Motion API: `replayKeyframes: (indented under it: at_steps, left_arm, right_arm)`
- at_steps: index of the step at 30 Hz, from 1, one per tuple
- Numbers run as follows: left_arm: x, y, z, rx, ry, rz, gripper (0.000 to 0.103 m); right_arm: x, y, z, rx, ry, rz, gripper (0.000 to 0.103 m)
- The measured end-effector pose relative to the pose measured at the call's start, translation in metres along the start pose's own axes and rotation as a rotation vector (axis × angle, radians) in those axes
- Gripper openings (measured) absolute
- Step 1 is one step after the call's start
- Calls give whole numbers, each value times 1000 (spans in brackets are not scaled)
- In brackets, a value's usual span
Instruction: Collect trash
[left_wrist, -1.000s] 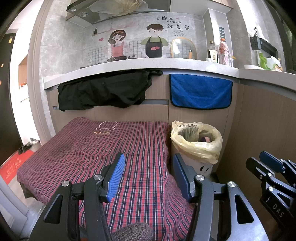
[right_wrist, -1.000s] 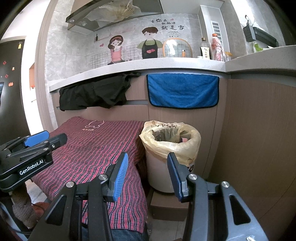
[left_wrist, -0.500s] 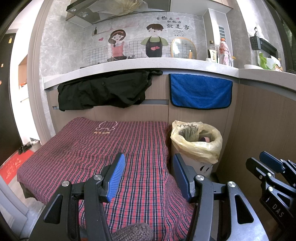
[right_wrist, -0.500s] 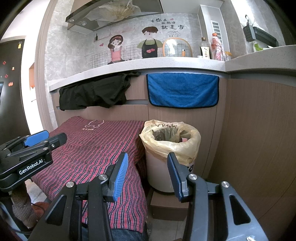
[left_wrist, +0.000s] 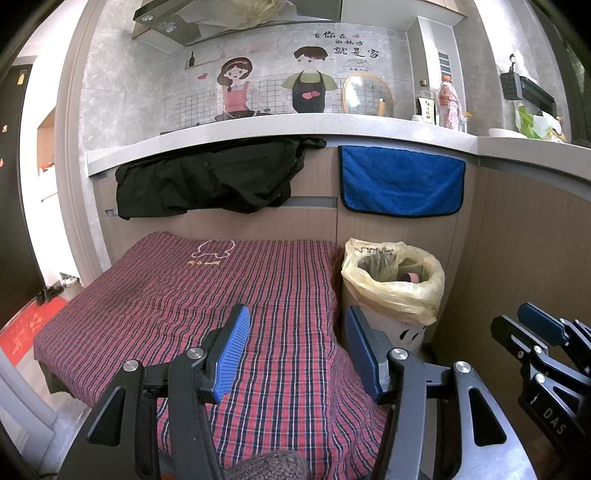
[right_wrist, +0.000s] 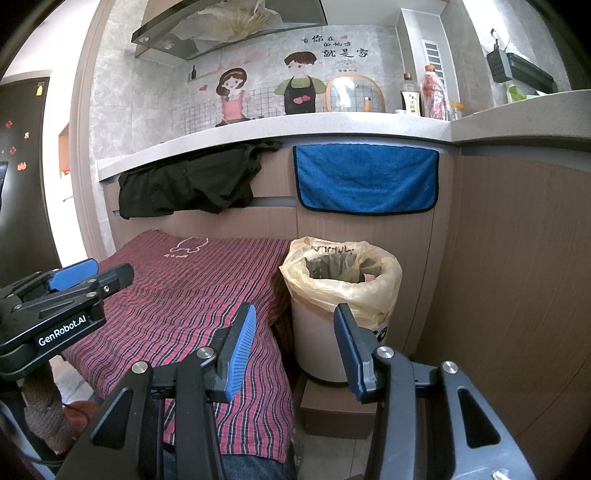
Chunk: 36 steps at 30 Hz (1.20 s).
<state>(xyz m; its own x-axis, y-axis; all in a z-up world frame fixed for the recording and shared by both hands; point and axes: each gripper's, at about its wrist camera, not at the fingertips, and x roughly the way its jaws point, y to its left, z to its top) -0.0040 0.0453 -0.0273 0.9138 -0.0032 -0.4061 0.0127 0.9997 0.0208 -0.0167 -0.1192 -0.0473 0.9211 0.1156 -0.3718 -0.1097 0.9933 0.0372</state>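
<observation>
A white trash bin (left_wrist: 391, 295) lined with a yellow bag stands right of the table, against the cabinet; it also shows in the right wrist view (right_wrist: 341, 291). Some trash, including a pink item (left_wrist: 409, 277), lies inside. My left gripper (left_wrist: 295, 332) is open and empty above the red plaid tablecloth (left_wrist: 207, 295). My right gripper (right_wrist: 293, 332) is open and empty, held in front of the bin. Each gripper shows at the edge of the other's view: the right (left_wrist: 532, 325), the left (right_wrist: 88, 277). No loose trash shows on the cloth.
A black garment (left_wrist: 210, 181) and a blue towel (left_wrist: 402, 184) hang from the counter edge behind the table. Bottles (left_wrist: 447, 99) stand on the counter. Wooden cabinet panels (right_wrist: 517, 277) close the right side. A small brown box (right_wrist: 336, 413) sits under the bin.
</observation>
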Motion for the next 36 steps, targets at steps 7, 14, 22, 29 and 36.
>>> replayKeyframes:
  at_steps: [7, 14, 22, 29, 36]
  left_arm:
    - [0, 0, 0, 0, -1, 0, 55]
    - [0, 1, 0, 0, 1, -1, 55]
    - [0, 2, 0, -1, 2, -1, 55]
    - [2, 4, -2, -4, 7, 3, 55]
    - [4, 4, -3, -3, 4, 0, 55]
  right_arm:
    - [0, 0, 0, 1, 1, 1, 41]
    - [0, 0, 0, 0, 1, 0, 41]
    - [1, 0, 0, 1, 2, 1, 41]
    - [1, 0, 0, 0, 1, 1, 41]
    - [1, 0, 0, -1, 2, 2, 41]
